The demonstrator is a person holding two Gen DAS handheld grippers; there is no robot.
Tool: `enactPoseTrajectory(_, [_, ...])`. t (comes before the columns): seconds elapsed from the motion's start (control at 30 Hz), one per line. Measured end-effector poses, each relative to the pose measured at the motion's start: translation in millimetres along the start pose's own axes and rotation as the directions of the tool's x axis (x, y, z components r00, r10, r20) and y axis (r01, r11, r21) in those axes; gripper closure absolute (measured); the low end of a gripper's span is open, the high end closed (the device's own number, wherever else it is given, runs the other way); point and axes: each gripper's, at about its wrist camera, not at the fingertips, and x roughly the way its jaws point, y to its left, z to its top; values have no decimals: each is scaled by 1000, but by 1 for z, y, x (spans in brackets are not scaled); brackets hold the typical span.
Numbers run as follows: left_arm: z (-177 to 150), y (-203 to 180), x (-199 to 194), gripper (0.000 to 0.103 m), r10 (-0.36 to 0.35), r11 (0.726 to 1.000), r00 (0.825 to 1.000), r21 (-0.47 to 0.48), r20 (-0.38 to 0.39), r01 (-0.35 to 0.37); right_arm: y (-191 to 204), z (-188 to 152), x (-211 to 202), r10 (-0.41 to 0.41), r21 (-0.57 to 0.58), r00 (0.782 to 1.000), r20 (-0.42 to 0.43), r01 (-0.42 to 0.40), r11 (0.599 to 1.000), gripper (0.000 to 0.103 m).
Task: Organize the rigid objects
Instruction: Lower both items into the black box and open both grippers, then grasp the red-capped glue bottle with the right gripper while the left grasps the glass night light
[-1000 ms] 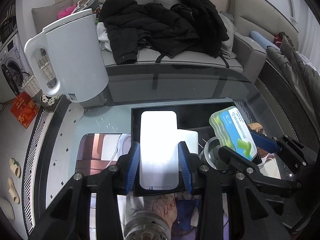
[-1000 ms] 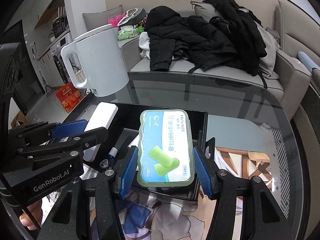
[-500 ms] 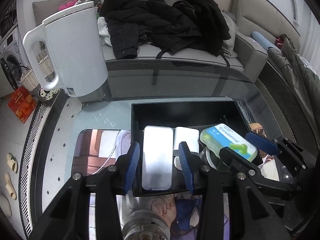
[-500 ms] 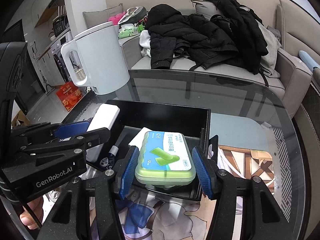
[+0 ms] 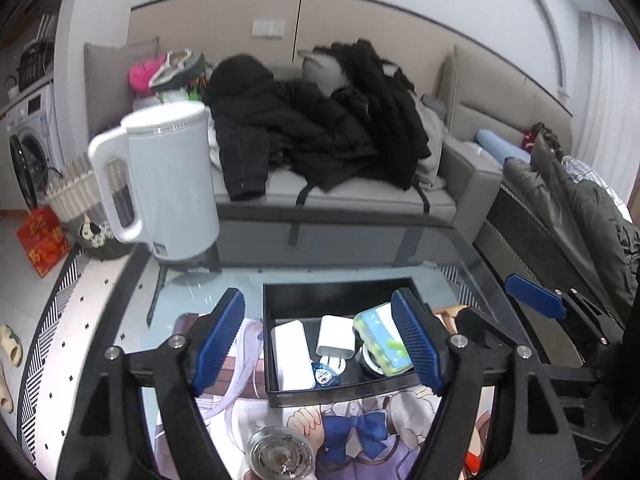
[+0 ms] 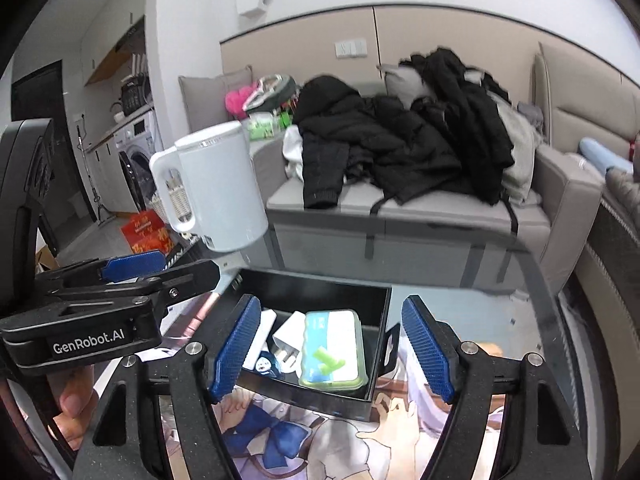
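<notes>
A black box (image 5: 340,394) stands on the glass table. In it lie a white power bank (image 5: 292,354), a white charger (image 5: 336,336), a green earplug case (image 5: 380,338) and a small blue round item (image 5: 325,374). My left gripper (image 5: 316,300) hovers above and short of the box, its jaws opening with nothing between the pads. My right gripper (image 6: 331,304) hangs the same way over the earplug case (image 6: 332,350), jaws opening and empty. The power bank (image 6: 260,336) and charger (image 6: 290,334) show there too, beside the box wall (image 6: 320,284).
A white kettle (image 5: 168,184) stands at the table's far left corner. Behind the table is a grey sofa (image 5: 340,196) piled with black coats. A glass (image 5: 280,456) sits just under my left gripper. A hand (image 6: 72,400) holds the left gripper (image 6: 132,266).
The power bank and the earplug case went down into the box. Both grippers let go, opened wide, then rose and drew back from the box.
</notes>
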Motion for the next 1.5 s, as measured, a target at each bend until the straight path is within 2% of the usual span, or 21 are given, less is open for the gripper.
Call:
enactPoseTrajectory(0.17, [2,-5,-38,27,1,1000,996,18,90,-2,4,7,-51,16,-22,995,98,-14,1000,28])
enactPoseTrajectory(0.3, [-2,-10,-66,25,-17,999,990,44,141,11,6,6,-85,28,-29,990,138,-24,999,28])
enactPoseTrajectory(0.5, [-11,-12,-89,24,-40,998,989,59,144,31,6,-4,-129,48,-25,985,163,-45,999,28])
enactPoseTrajectory(0.6, [-20,-13,-92,24,-50,997,993,68,108,43,6,-12,-142,47,-35,987,156,-42,999,28])
enactPoseTrajectory(0.83, [-52,-9,-74,24,-21,995,999,99,-24,23,1,-42,-142,37,-81,998,43,-33,996,28])
enactPoseTrajectory(1.0, [-76,-7,-59,24,-4,997,990,70,-138,14,-9,-68,-133,46,-79,997,-68,-51,996,28])
enactPoseTrajectory(1.07, [-83,-7,-53,24,13,997,987,76,-161,0,-12,-76,-129,39,-86,995,-92,-47,995,28])
enactPoseTrajectory(1.2, [-97,-3,-40,24,49,996,977,80,-208,-33,-16,-96,-117,50,-83,982,-180,-65,994,28])
enactPoseTrajectory(1.37, [-114,-3,-19,24,53,996,954,85,-295,-29,-25,-121,-101,65,-54,956,-286,-83,995,28])
enactPoseTrajectory(1.5, [-125,-7,-2,24,91,992,938,118,-334,-54,-29,-139,-90,50,-60,940,-339,-74,995,28])
